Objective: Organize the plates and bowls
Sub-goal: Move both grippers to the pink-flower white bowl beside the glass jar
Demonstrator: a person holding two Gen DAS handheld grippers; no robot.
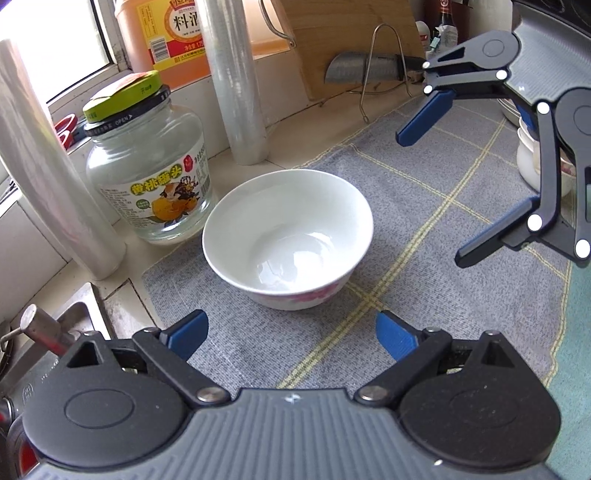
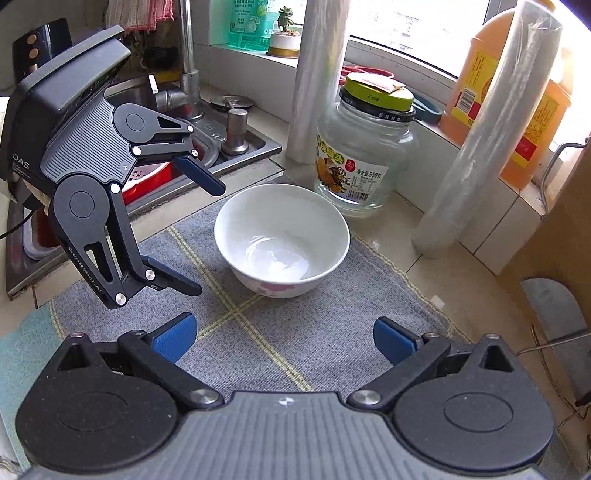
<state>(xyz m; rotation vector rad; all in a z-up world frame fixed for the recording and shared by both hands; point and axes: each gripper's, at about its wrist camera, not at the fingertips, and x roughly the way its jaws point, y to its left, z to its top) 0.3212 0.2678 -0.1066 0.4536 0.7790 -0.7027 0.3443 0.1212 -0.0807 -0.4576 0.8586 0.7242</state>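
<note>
Left wrist view: a white bowl (image 1: pixel 287 236) with a pink flower pattern low on its outer wall stands upright and empty on a grey checked cloth (image 1: pixel 424 206) spread over the desk (image 1: pixel 122 306). The left gripper (image 1: pixel 291 338) sits at the bottom of the picture, its blue-padded jaws wide apart and holding nothing, with the bowl just ahead of them and not touched. The right gripper (image 1: pixel 439 192) reaches in from the right edge, above the cloth, its jaws also spread apart and empty, well clear of the bowl. Just left of the bowl, off the cloth, stands a clear glass jar (image 1: pixel 149 173) with a green lid and a yellow peach label. Two rolls of clear plastic wrap stand upright near the jar: one roll (image 1: pixel 236 77) behind it and another roll (image 1: pixel 48 162) at the far left. An orange bottle (image 1: pixel 177 40) stands by the window. At the back, a knife (image 1: pixel 365 68) rests in a wire rack against a wooden board (image 1: pixel 351 33). A stack of white dishes (image 1: pixel 532 158) shows at the right edge, partly hidden behind the right gripper.

Right wrist view: the same bowl sits ahead of the open jaws, near the cloth's far edge, with the jar just behind it. A steel sink (image 2: pixel 207 147) with a tap lies to the left.
</note>
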